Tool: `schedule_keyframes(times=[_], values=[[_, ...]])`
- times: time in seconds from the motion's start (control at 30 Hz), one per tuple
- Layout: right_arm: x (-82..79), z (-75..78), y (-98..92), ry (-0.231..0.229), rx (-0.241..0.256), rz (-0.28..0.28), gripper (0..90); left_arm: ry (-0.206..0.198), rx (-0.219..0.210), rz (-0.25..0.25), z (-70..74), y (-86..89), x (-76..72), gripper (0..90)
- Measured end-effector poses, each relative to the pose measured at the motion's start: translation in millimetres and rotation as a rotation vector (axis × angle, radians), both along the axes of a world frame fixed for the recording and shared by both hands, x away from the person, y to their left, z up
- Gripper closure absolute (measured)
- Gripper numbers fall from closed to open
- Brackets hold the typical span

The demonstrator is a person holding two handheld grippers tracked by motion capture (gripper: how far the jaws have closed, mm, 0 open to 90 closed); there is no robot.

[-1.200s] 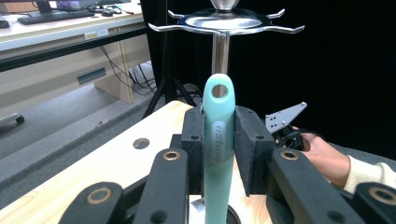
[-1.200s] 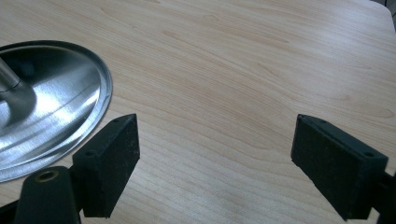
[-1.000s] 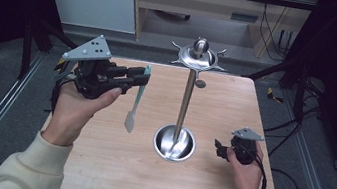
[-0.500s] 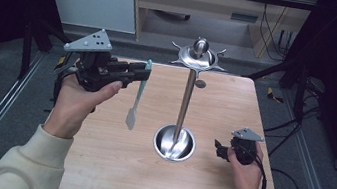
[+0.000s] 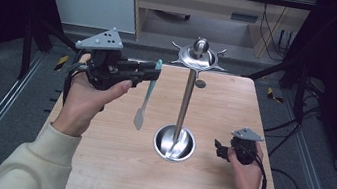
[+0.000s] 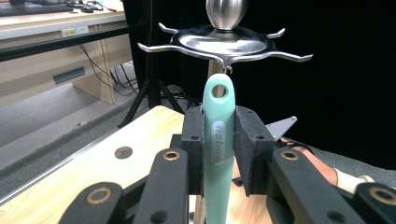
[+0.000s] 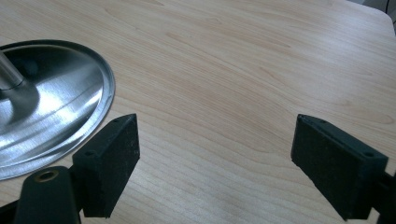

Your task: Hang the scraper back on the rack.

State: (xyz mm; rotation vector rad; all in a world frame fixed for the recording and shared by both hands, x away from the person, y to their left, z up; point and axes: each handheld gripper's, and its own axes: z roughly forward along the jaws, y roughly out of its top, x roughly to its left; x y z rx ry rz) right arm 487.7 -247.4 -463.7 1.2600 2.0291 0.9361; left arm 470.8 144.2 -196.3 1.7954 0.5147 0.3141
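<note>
The pale wooden bench (image 5: 110, 166) with rounded corners carries a polished steel utensil stand (image 5: 185, 102): a round dished base, a slim upright pole, and at the top a flat disc ringed with curved hooks under a ball knob. In the left gripper view the disc and its hooks (image 6: 224, 44) stand just beyond the held tool.

The left gripper (image 5: 152, 73), raised above the bench's left half, is clenched on a mint-green plastic spatula (image 5: 145, 96). Its handle is smooth and rounded with an oval hanging hole at the upper end and a grey label patch lower down; the black pads (image 6: 194, 144) press it from both sides just below the hole. The spatula hangs roughly upright, its pale flat blade pointing down and clear of the bench, left of the pole and apart from it. The hole end sits near one hook, not on it.

The right gripper (image 5: 217, 149) rests low at the bench's right side, just beside the stand's base, its jaws spread wide with nothing between them.
</note>
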Motion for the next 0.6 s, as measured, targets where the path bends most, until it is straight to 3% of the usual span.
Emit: schedule_keyframes(times=[0.6], values=[[-0.4, 1.2, -2.5, 0.000, 0.007, 0.002, 15.6, 0.008, 0.017, -0.021, 5.1, -12.3, 5.6, 74.4]])
